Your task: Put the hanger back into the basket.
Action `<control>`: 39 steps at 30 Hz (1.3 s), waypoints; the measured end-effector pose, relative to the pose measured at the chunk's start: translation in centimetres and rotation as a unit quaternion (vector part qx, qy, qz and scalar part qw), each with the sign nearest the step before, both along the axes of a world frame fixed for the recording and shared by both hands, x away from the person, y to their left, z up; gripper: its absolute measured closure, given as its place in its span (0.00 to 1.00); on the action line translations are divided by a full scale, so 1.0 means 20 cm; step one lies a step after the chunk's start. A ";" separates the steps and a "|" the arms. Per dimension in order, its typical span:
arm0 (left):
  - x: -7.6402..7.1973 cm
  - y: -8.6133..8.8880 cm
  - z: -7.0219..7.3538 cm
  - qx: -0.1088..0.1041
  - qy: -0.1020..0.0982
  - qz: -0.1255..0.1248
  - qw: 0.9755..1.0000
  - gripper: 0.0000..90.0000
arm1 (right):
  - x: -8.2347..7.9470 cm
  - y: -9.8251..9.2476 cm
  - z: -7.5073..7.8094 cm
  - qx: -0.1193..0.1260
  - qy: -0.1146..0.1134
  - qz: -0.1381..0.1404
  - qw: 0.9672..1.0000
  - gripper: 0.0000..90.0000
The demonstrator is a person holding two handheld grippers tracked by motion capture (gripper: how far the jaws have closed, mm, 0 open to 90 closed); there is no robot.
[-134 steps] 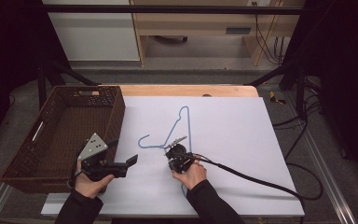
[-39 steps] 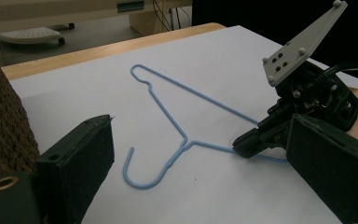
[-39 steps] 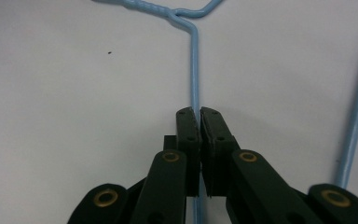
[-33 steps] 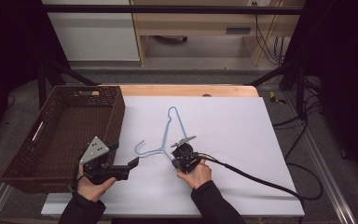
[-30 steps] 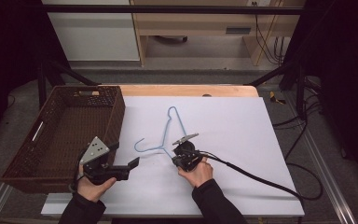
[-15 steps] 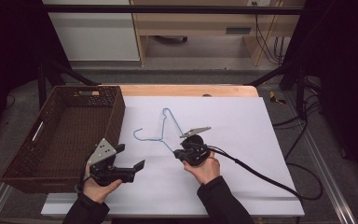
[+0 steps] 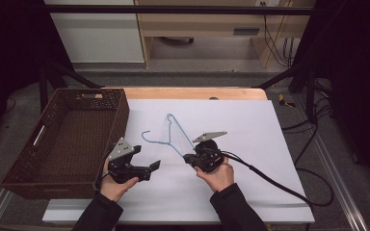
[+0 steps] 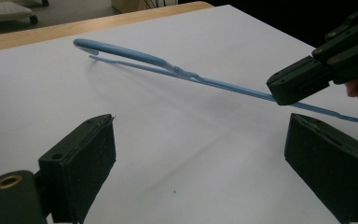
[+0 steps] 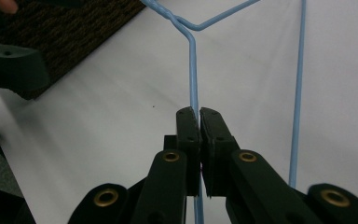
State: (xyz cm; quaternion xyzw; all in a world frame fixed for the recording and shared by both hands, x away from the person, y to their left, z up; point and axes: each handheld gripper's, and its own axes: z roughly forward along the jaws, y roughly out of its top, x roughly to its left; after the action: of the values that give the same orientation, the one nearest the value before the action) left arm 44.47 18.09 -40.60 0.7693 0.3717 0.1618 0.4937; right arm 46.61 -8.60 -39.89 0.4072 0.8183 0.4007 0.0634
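Between right gripper [image 9: 196,114] jaws, clamped: thin blue wire hanger [image 7: 173,132]; left gripper [image 8: 200,158] wide, nearby. Brown wicker basket [image 7: 53,144] beside left gripper.

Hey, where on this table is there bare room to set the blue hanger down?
Bare white table: the stretch right of the right gripper, and the far strip beyond the hanger. The basket looks empty too. It is crowded between the grippers, the left gripper open beside the basket.
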 end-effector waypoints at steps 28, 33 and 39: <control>0.16 -0.09 -0.06 -0.028 -0.009 -0.017 0.999 0.48 | -0.02 -0.01 0.00 -0.001 -0.002 0.014 1.000 0.98; 0.17 -0.11 -0.07 -0.024 -0.010 -0.024 0.999 0.61 | -0.03 -0.01 0.00 -0.003 -0.001 0.016 1.000 0.98; 0.17 -0.12 -0.06 -0.029 -0.007 -0.026 0.999 0.78 | -0.03 -0.01 0.00 -0.009 -0.002 0.017 1.000 0.97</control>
State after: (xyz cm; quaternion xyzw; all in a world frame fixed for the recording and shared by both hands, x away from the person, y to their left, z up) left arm 47.88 15.61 -41.83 0.7630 0.3529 0.1438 0.5220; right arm 45.92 -8.79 -39.91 0.3915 0.8285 0.3955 0.0615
